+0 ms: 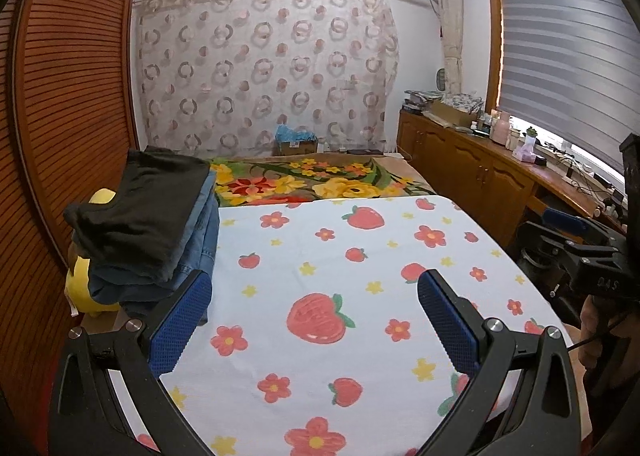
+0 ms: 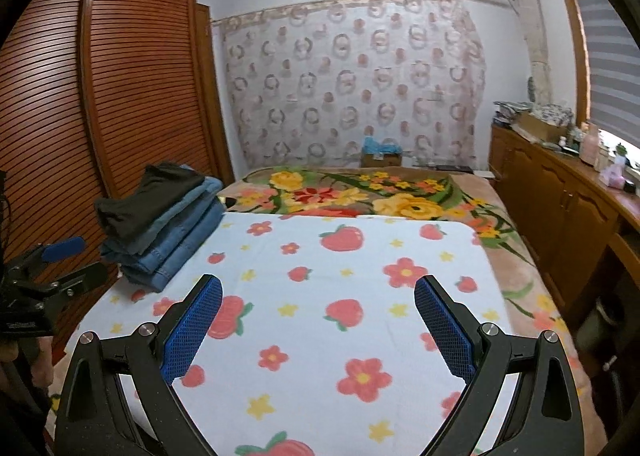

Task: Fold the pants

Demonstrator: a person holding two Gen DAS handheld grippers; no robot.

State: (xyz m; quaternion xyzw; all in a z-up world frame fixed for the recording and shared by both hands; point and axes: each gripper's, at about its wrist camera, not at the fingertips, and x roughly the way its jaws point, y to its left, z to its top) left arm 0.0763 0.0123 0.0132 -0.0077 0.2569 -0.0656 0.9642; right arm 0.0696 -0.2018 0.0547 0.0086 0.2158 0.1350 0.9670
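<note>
Our jaws stand spread wide on both sides, pinching nothing. We hold the left gripper (image 1: 314, 306) over the strawberry cloth (image 1: 340, 256), its blue pads (image 1: 182, 322) apart above the bare print. We hold the right gripper (image 2: 318, 312) over the same cloth, equally parted, and from the left wrist view we see it off at the right edge.

The pants lie in a folded stack (image 2: 160, 224) at the cloth's left edge, beside the slatted wardrobe (image 2: 52, 96): a dark pair (image 1: 140, 208) on top, blue denim pairs (image 2: 176, 240) beneath. A yellow plush (image 1: 82, 284) sits under the stack. Beyond the cloth spreads a flowered blanket (image 2: 360, 192).
</note>
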